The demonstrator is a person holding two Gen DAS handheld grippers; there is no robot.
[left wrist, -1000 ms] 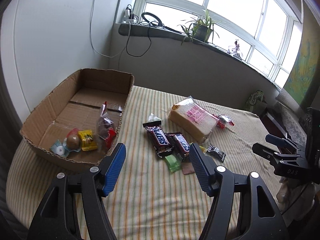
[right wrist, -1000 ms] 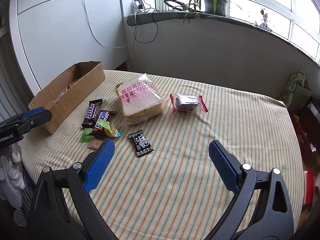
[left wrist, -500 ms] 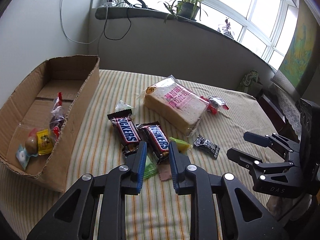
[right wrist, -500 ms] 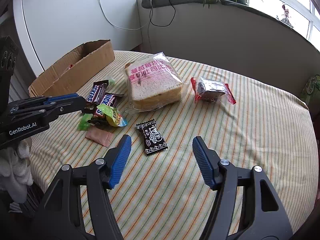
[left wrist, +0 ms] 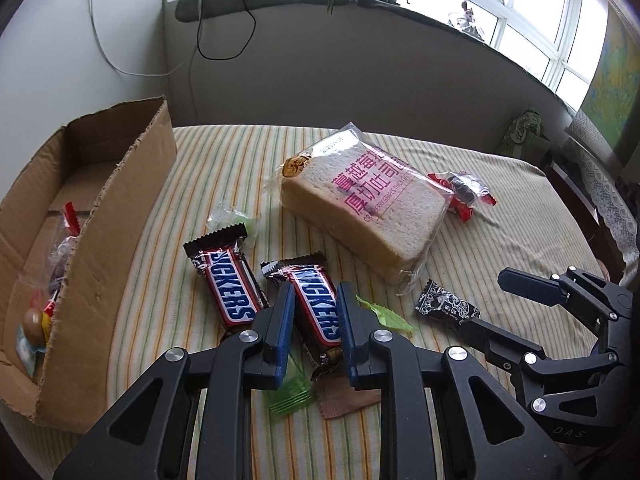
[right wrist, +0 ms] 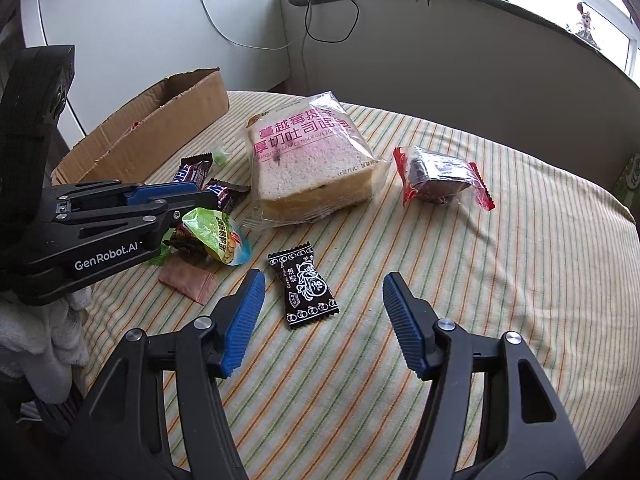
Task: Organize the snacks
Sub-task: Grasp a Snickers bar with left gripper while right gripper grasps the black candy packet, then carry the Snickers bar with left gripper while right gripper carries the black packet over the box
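Note:
My left gripper (left wrist: 315, 312) has its jaws narrowed around the right Snickers bar (left wrist: 318, 312); they flank it closely, touching or nearly so. A second Snickers bar (left wrist: 230, 284) lies to its left. My right gripper (right wrist: 322, 294) is open, low over the striped cloth, with a black candy packet (right wrist: 303, 284) between its fingertips. A bagged bread loaf (right wrist: 306, 164) lies behind, and a red-ended cake packet (right wrist: 438, 178) to its right. The cardboard box (left wrist: 96, 248) at left holds a few small snacks.
A green packet (right wrist: 216, 236), a pink sachet (right wrist: 186, 278) and a green sachet (left wrist: 290, 394) lie beside the bars. The right gripper shows in the left wrist view (left wrist: 520, 308). A wall, a window ledge and cables stand behind the table.
My left gripper has swung from the box toward the Snickers bars, narrowed its jaws and come down around the right bar. My right gripper has moved forward to the black candy packet.

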